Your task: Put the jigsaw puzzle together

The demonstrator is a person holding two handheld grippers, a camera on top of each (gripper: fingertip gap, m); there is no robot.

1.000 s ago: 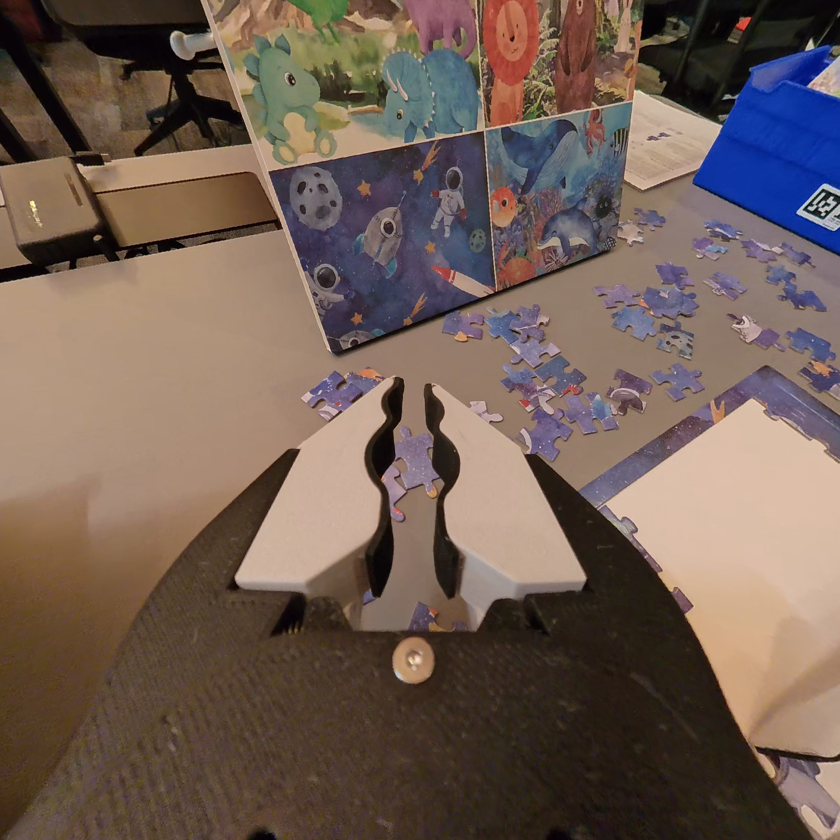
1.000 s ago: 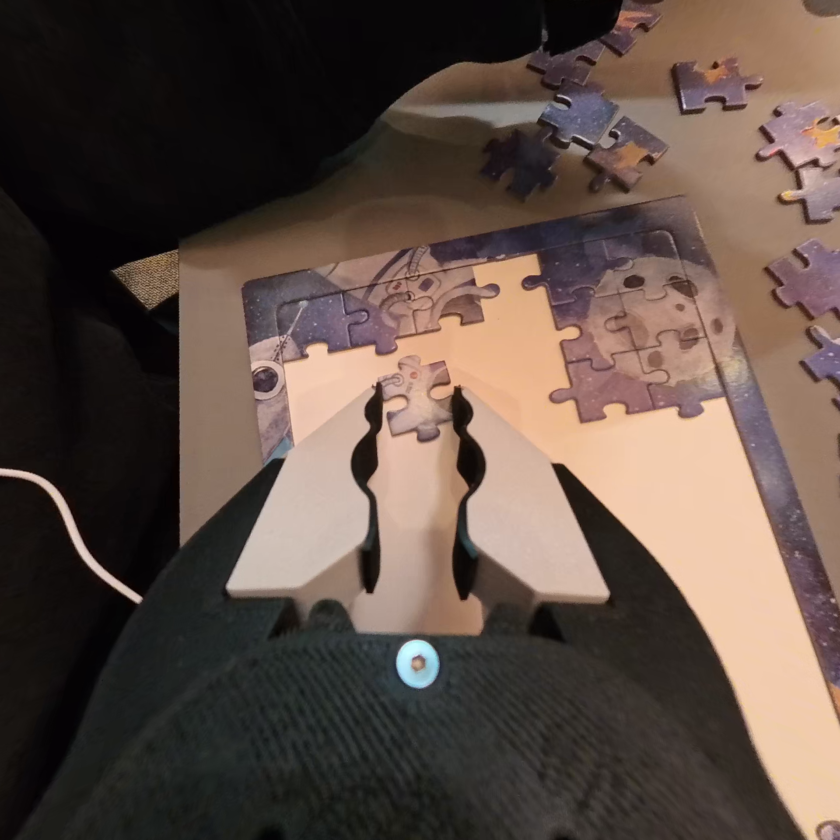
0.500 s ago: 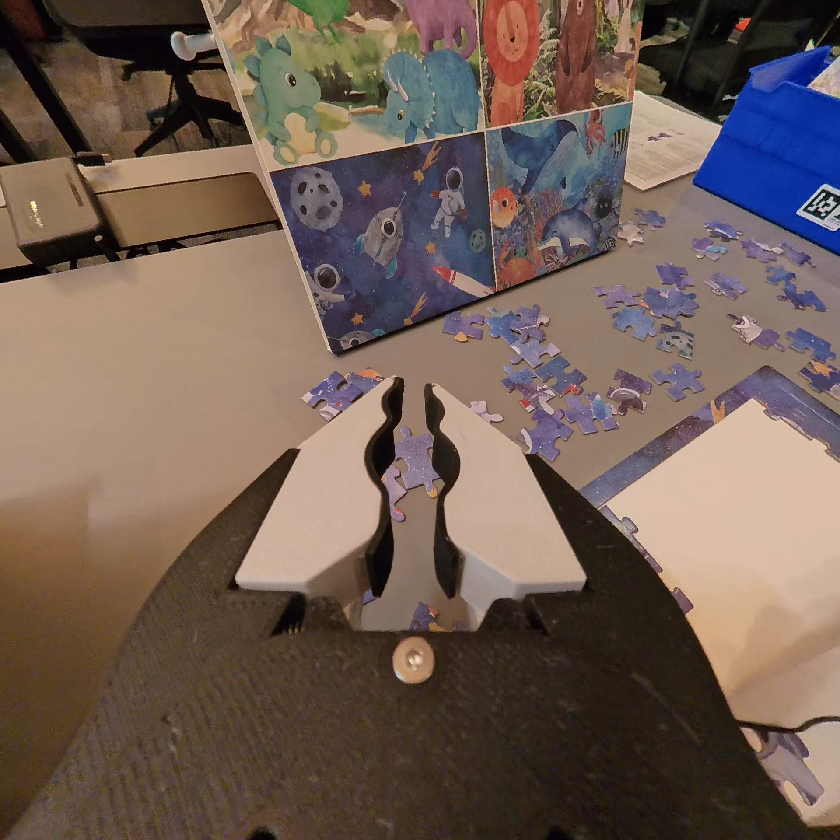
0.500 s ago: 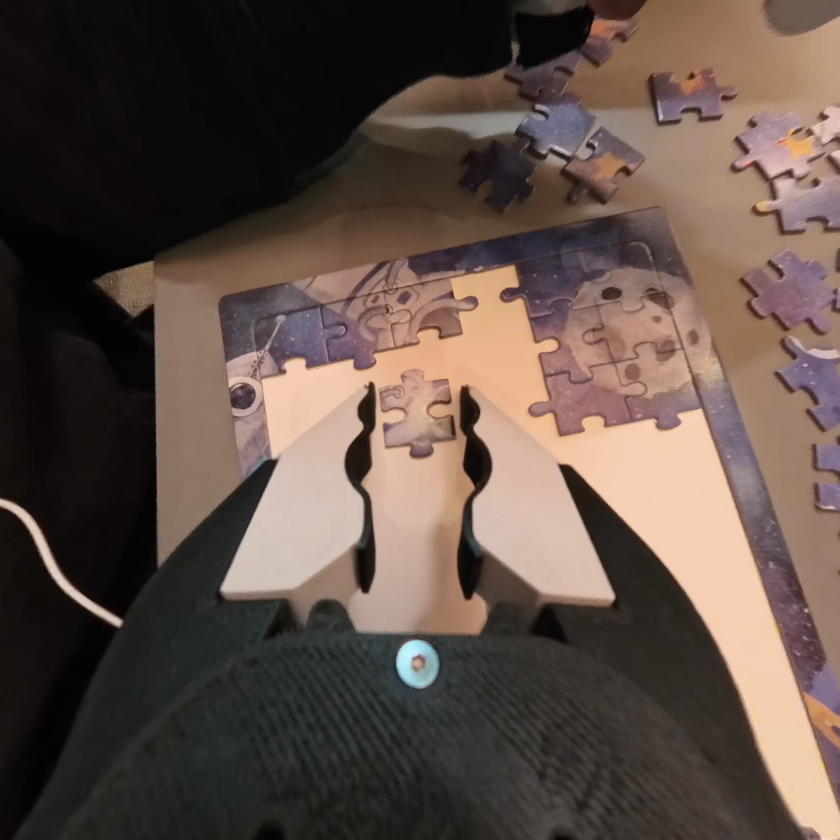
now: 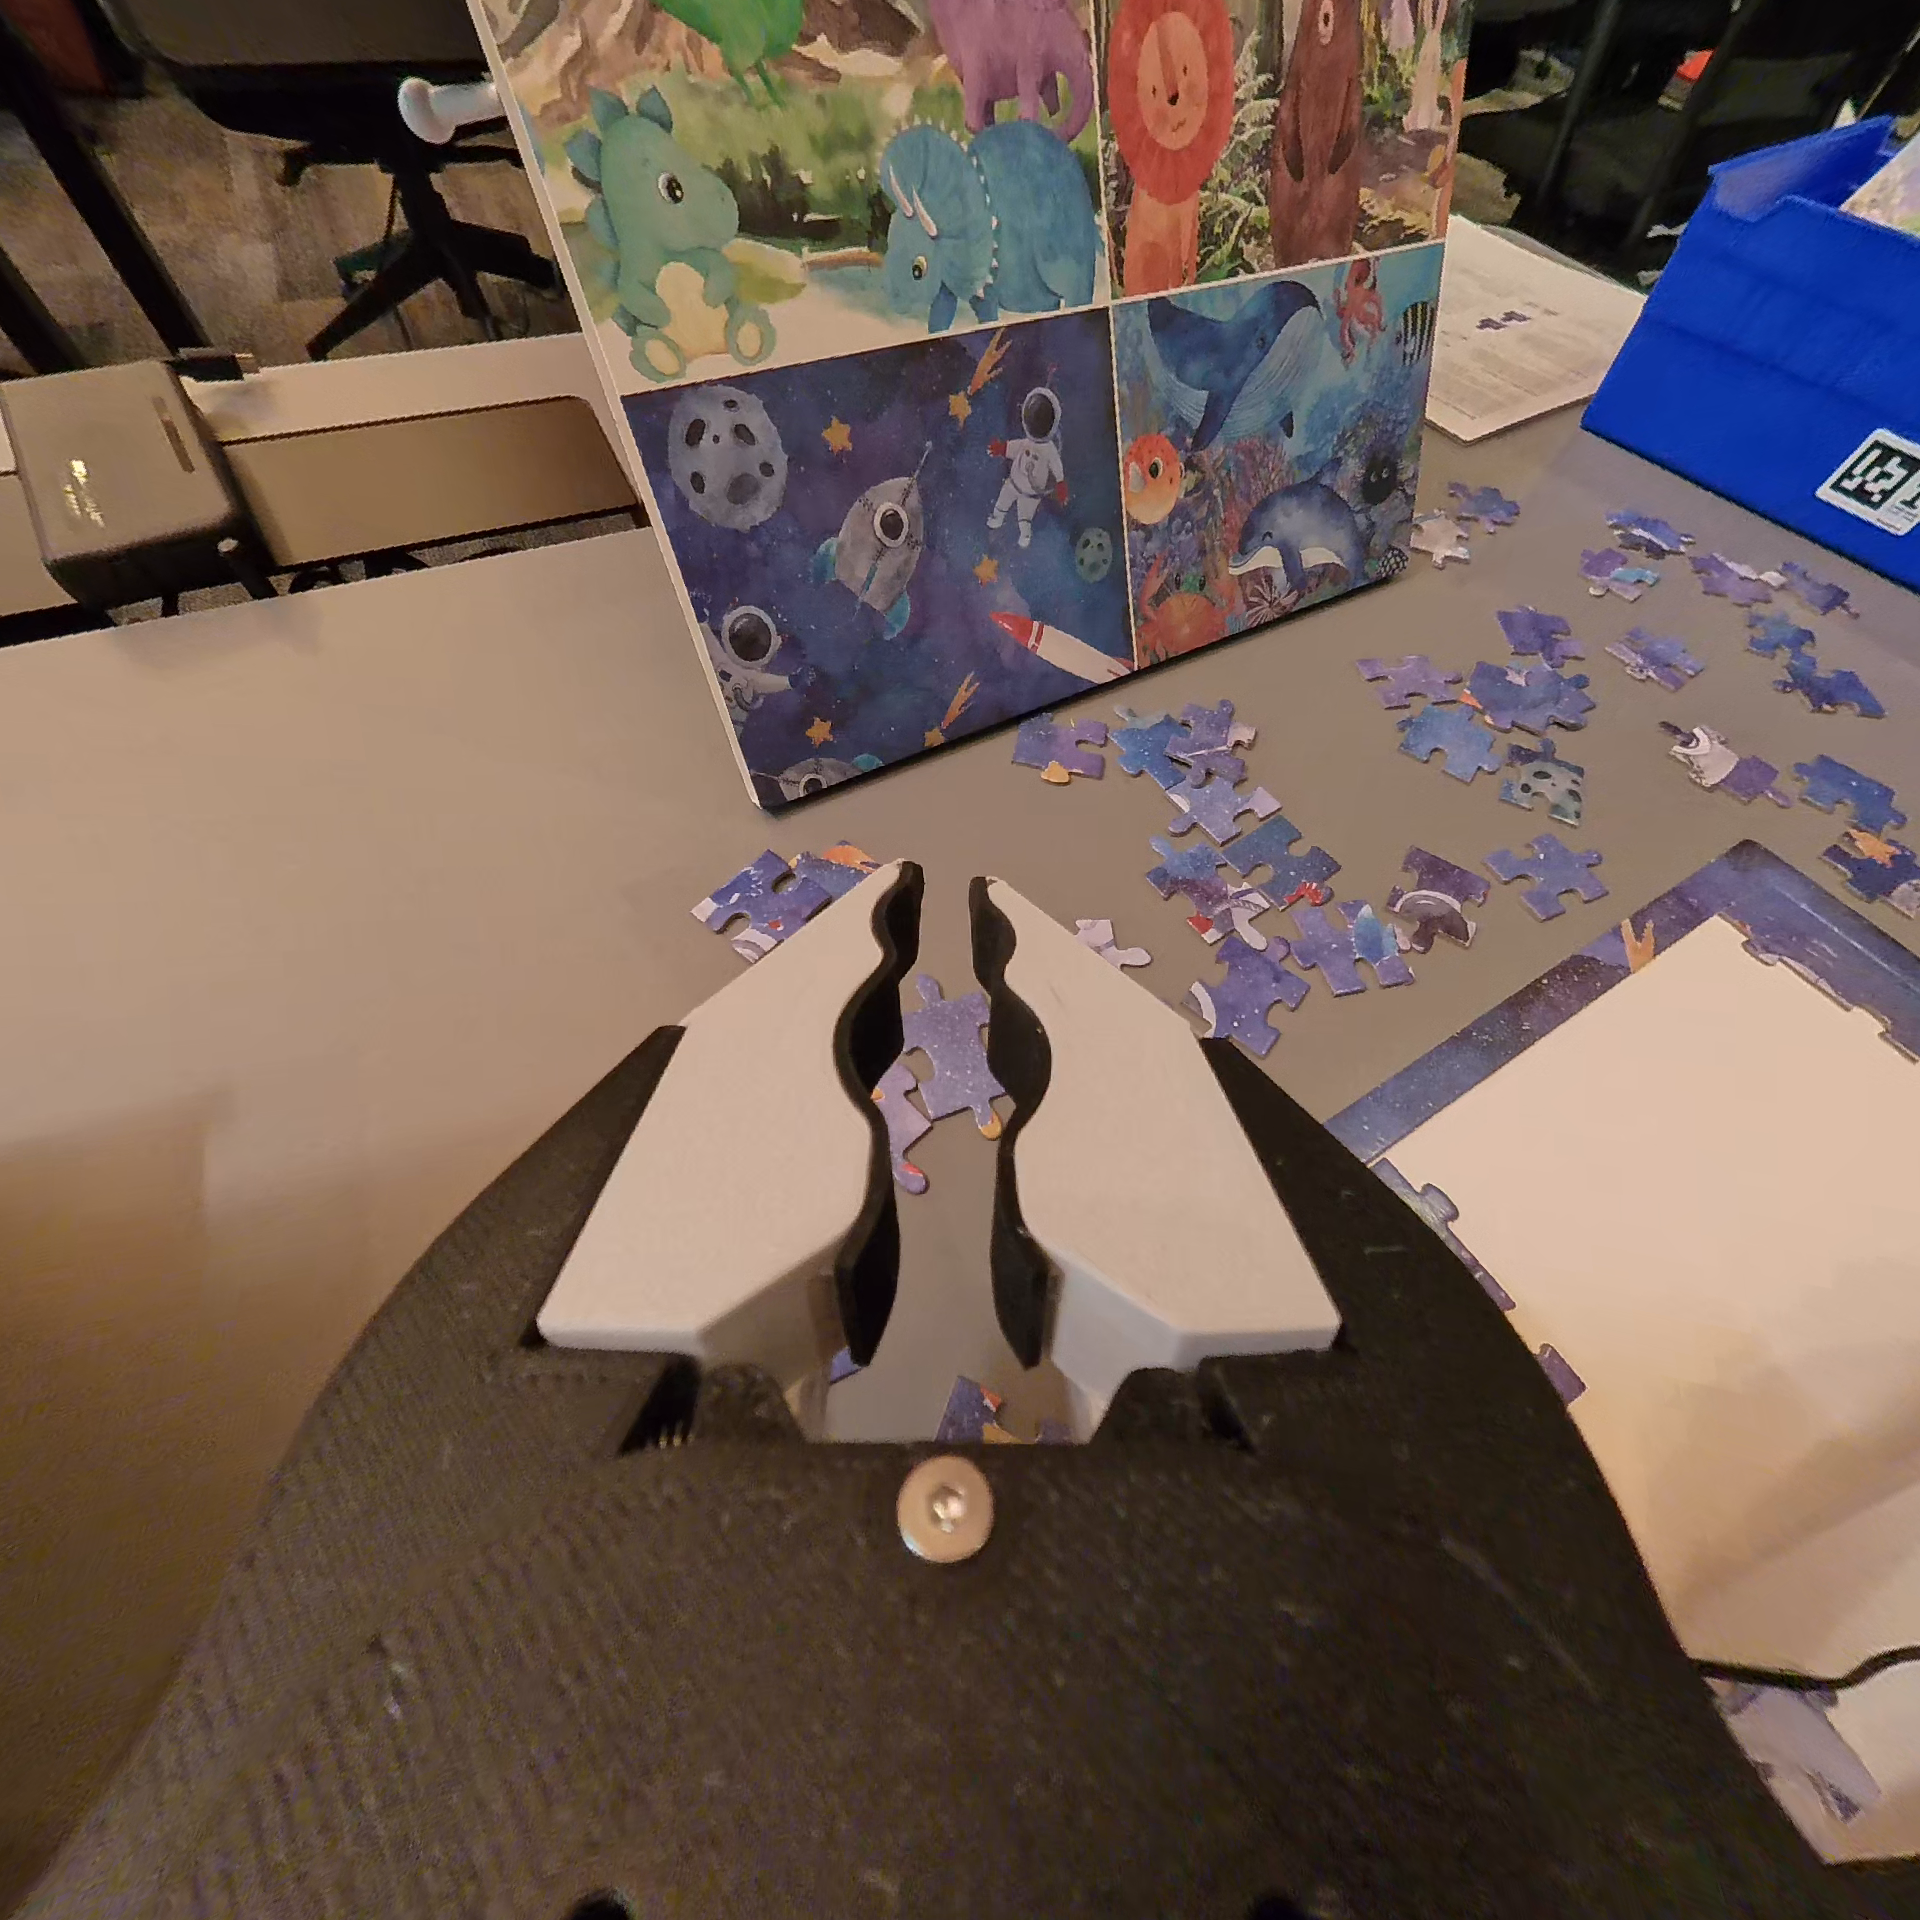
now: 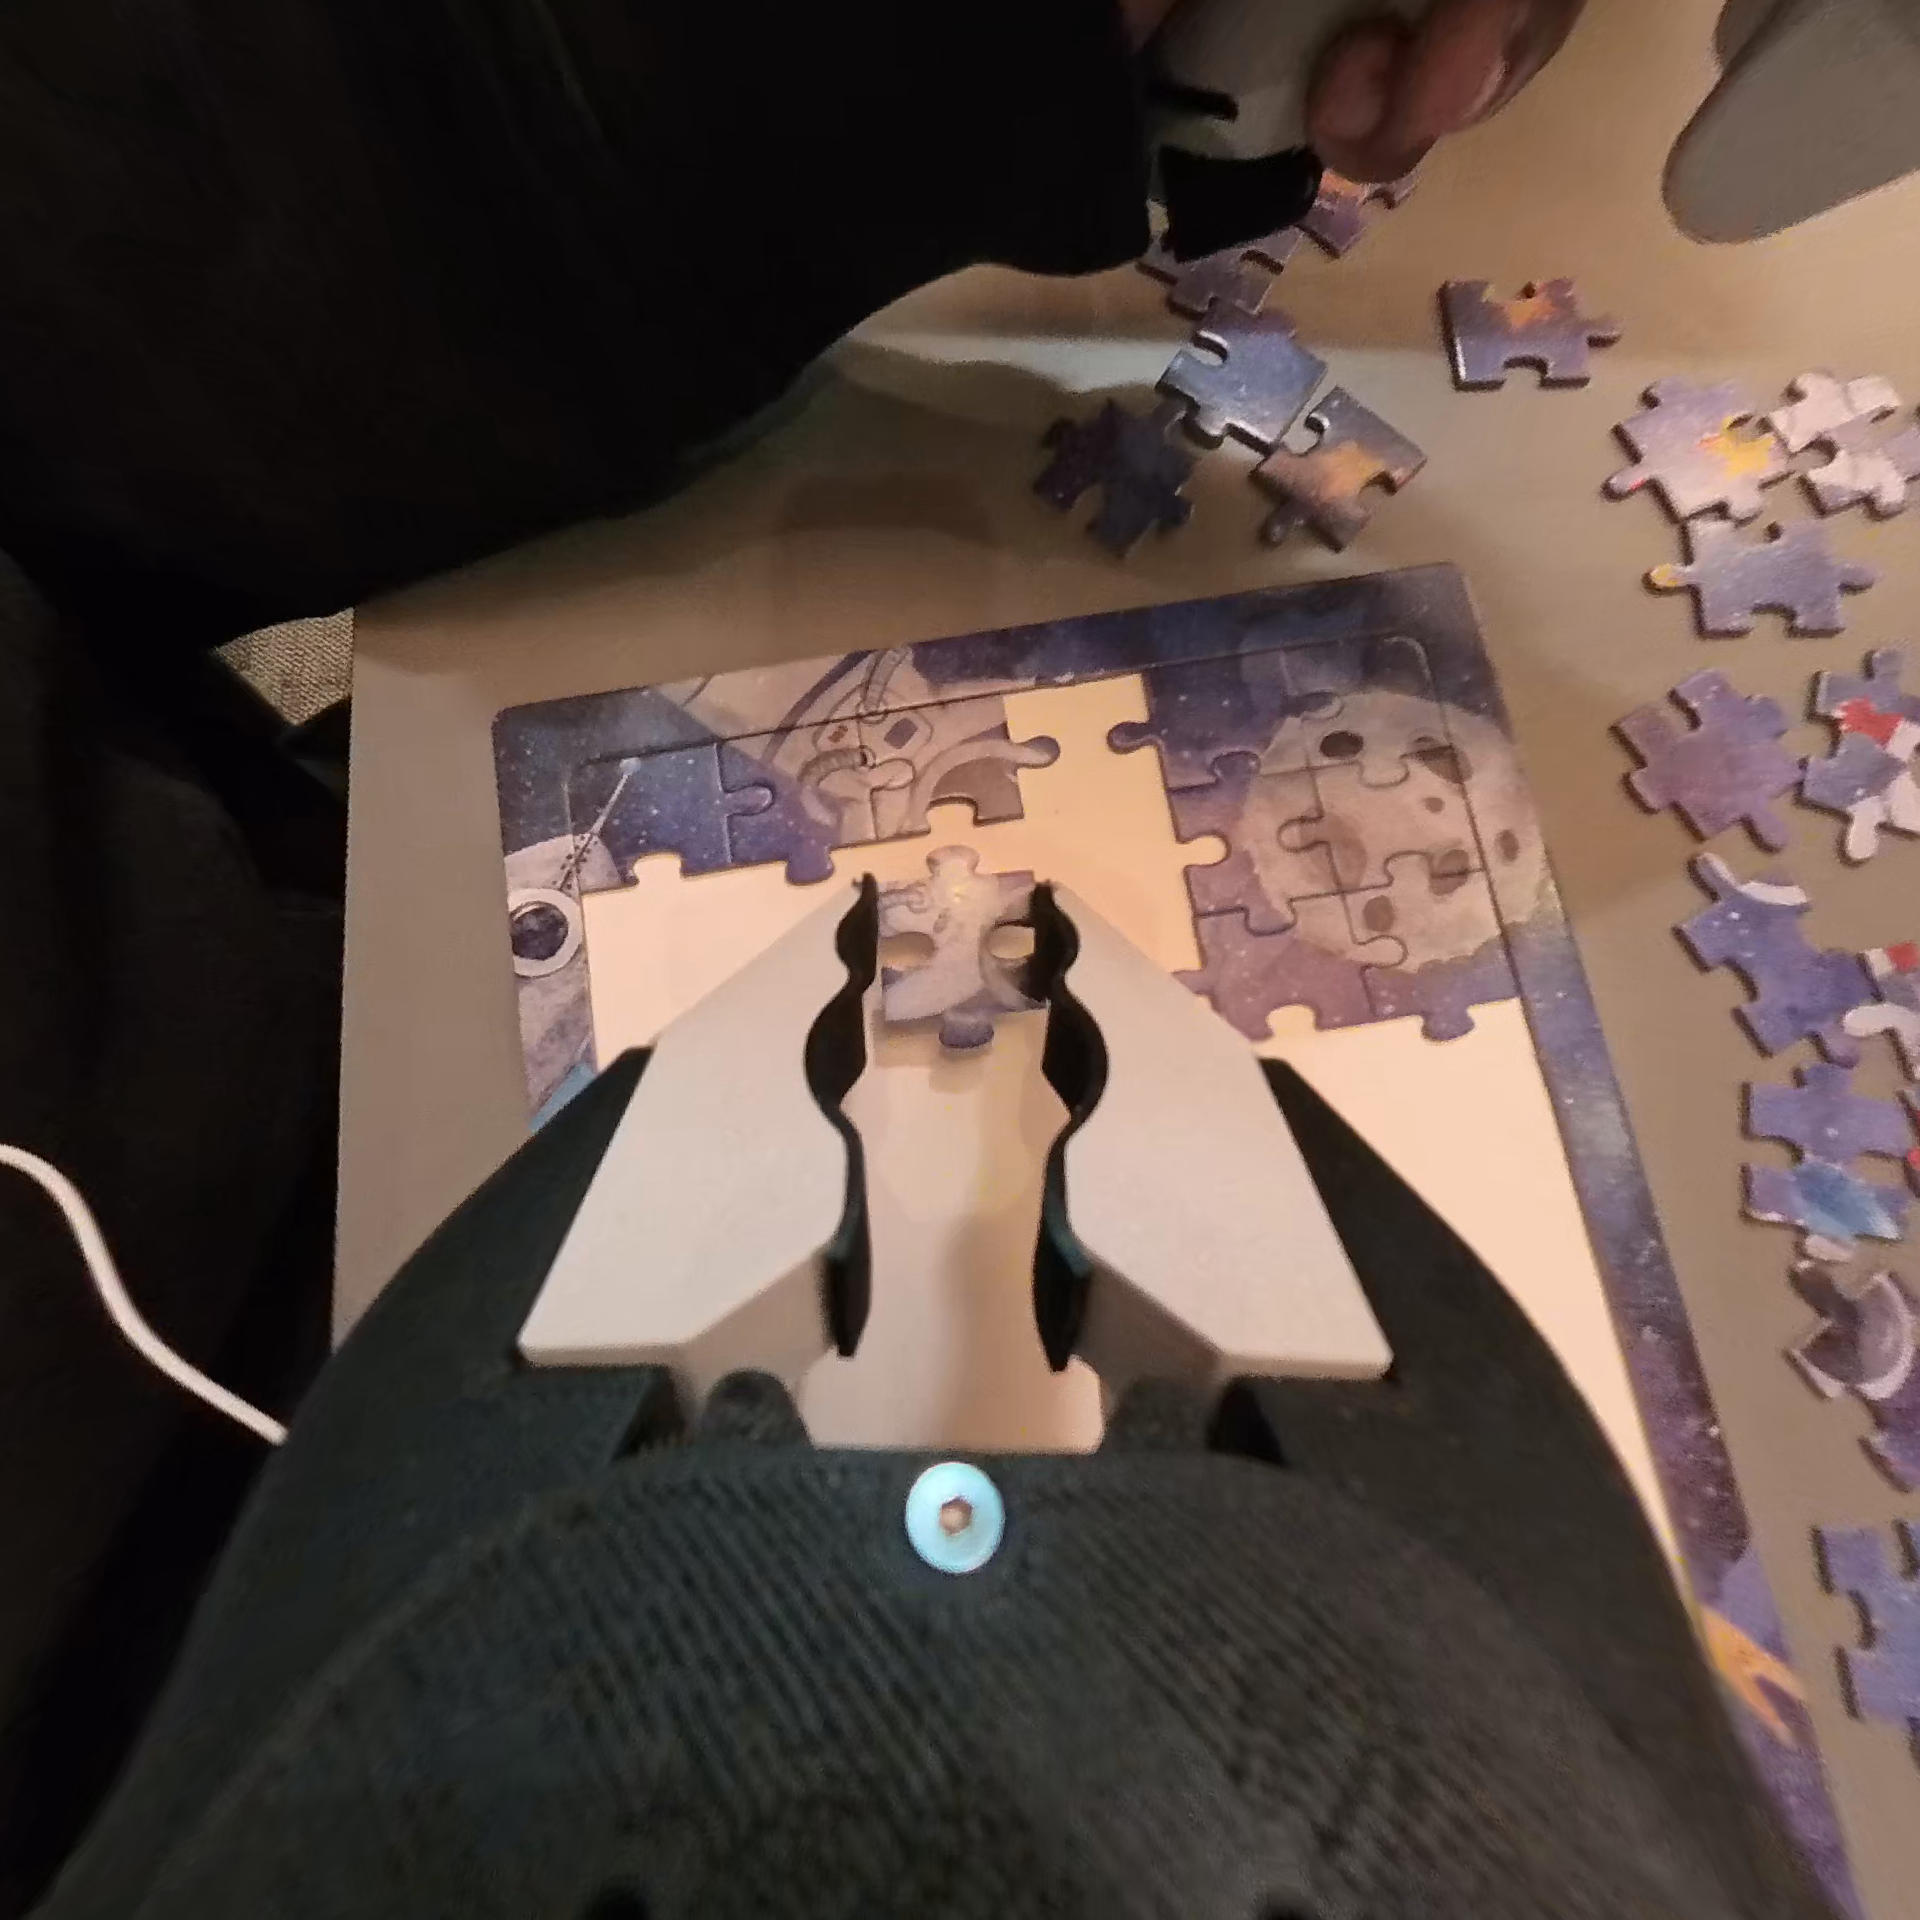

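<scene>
Over the puzzle tray (image 6: 1558,935), a pale piece (image 6: 956,951) is pinched by the right gripper (image 6: 951,904). Left gripper (image 5: 945,894): jaws nearly closed, nothing held, above loose pieces (image 5: 1247,894) on the table (image 5: 312,831).

**Layout on the table**

Upright box (image 5: 997,436) at back of table (image 5: 312,883); loose pieces (image 5: 1278,883) scattered before it and rightward. Puzzle tray (image 6: 1558,935) near right, bin (image 5: 1766,343) far right, paper sheet (image 5: 1517,332) behind box.

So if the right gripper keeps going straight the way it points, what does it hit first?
Probably the placed row of pieces at the tray's far edge, just ahead of the piece between the right gripper's fingers; depth is hard to judge.
</scene>
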